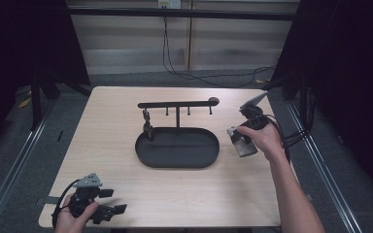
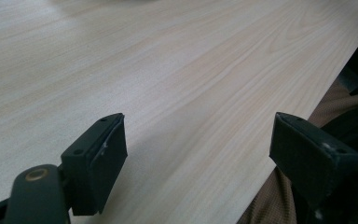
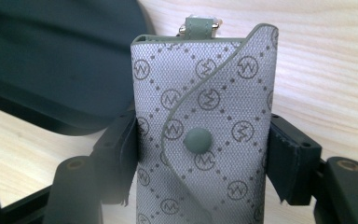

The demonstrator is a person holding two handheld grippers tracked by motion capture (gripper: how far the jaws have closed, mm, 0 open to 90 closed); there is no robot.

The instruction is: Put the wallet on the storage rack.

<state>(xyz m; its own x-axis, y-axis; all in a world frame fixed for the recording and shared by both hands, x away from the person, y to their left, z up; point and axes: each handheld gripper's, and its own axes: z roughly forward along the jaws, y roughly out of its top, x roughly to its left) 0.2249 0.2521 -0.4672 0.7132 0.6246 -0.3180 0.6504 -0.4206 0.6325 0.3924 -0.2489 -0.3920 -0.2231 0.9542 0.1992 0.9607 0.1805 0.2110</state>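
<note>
Key pouch [image 3: 205, 135]: grey woven cloth, flap closed by one round snap, small strap and metal bit poking from the top edge. Held above the bench [image 1: 126, 145], just off the 3 o'clock end of the black oval tray [image 1: 177, 148]. Judged light and soft; cloth likely to buckle if squeezed hard, keys inside perhaps shifting the weight. Woven face looks grippy rather than slick, not fragile. Best hold judged across the two side edges near the snap, as taken now, leaving the top strap free for hooking.

Markings: repeated circled letter, reads like an "M" or "W", set in a dotted diamond grid across the whole face. No other writing legible.

Right tool [image 3: 203, 144]: pads clamped on both side edges of the pouch at mid-height, gap set by the pouch width. Seen from above at 3 o'clock of the tray.

Left tool [image 2: 198, 154]: jaws wide apart, nothing between them, parked over the bench near its 7 o'clock corner.

Rack [image 1: 177, 103]: black bar with short pegs on a post rising from the tray; one small dark item [image 1: 147, 127] hanging off the peg at 9 o'clock. Remaining pegs bare.
</note>
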